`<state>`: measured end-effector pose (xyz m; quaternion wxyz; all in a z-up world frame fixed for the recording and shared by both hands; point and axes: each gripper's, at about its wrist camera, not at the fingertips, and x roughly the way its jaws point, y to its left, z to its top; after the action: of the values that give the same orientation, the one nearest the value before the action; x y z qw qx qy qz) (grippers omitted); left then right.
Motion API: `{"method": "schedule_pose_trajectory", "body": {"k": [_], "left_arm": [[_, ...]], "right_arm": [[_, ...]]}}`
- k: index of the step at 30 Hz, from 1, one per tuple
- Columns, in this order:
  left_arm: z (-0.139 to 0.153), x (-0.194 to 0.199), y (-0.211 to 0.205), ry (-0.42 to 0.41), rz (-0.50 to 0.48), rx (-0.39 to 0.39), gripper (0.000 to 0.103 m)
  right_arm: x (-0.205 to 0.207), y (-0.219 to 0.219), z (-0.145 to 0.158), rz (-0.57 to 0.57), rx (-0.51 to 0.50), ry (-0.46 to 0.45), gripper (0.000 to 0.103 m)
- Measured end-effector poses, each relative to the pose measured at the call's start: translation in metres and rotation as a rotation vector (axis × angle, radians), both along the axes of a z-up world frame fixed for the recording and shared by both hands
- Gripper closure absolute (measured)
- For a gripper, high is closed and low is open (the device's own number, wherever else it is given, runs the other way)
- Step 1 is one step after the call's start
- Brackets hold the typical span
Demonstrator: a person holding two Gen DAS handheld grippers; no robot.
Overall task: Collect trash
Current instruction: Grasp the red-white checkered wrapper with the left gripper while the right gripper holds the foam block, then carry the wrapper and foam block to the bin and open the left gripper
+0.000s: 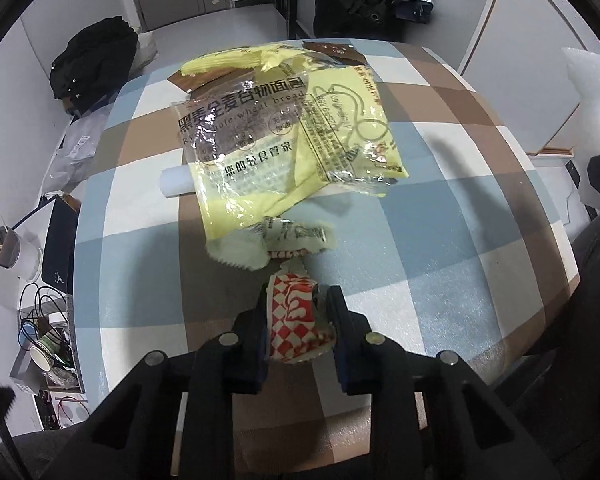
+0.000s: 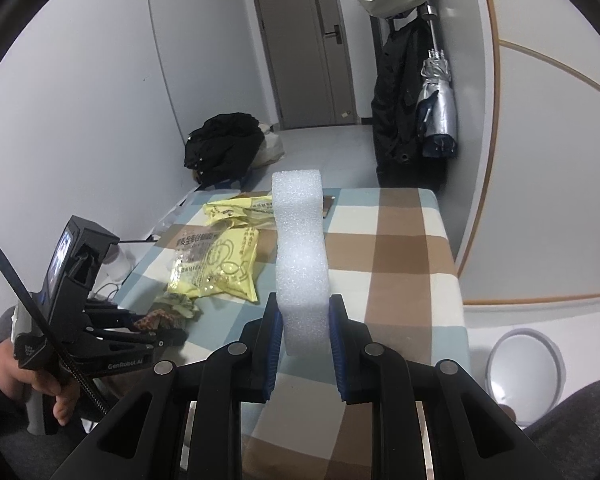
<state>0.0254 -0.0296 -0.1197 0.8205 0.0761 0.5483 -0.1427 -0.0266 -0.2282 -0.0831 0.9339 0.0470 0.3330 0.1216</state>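
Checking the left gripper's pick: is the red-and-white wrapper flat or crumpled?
Crumpled: the red-and-white wrapper sits bunched and creased between the left gripper fingers.

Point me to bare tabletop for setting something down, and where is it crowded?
Free: the checked table right of the foam block held in the right gripper, out to the right edge. Also the near strip right of the left gripper.

Crowded: the left-centre, with the yellow bread bag, the small torn wrapper below it, and the red-checked wrapper between the left jaws.
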Motion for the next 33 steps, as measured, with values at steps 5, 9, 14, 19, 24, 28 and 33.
{"method": "schedule_pose_trajectory", "body": {"k": [5, 9, 14, 19, 24, 28, 33], "left_arm": [[0.003, -0.006, -0.003, 0.003, -0.011, -0.004, 0.083], [0.004, -0.012, -0.004, 0.007, -0.017, -0.016, 0.084], [0.006, -0.015, -0.001, 0.009, -0.015, -0.031, 0.084], [0.012, -0.017, 0.003, 0.007, -0.010, -0.069, 0.085], [0.025, -0.022, 0.004, -0.017, -0.015, -0.110, 0.085], [0.033, -0.025, 0.005, -0.035, -0.013, -0.136, 0.085], [0.049, -0.027, 0.005, -0.072, -0.014, -0.159, 0.085]], "right_arm": [[-0.006, -0.002, 0.005, -0.005, 0.010, -0.012, 0.082], [-0.010, -0.002, 0.006, -0.004, 0.014, -0.014, 0.082], [-0.006, 0.000, 0.005, 0.004, 0.010, -0.007, 0.082], [-0.004, 0.002, 0.005, 0.007, 0.008, -0.008, 0.082], [-0.004, 0.001, 0.006, 0.005, 0.011, -0.009, 0.082], [-0.004, 0.002, 0.006, 0.009, 0.012, -0.011, 0.082], [-0.006, 0.001, 0.012, 0.021, 0.019, -0.027, 0.082]]}}
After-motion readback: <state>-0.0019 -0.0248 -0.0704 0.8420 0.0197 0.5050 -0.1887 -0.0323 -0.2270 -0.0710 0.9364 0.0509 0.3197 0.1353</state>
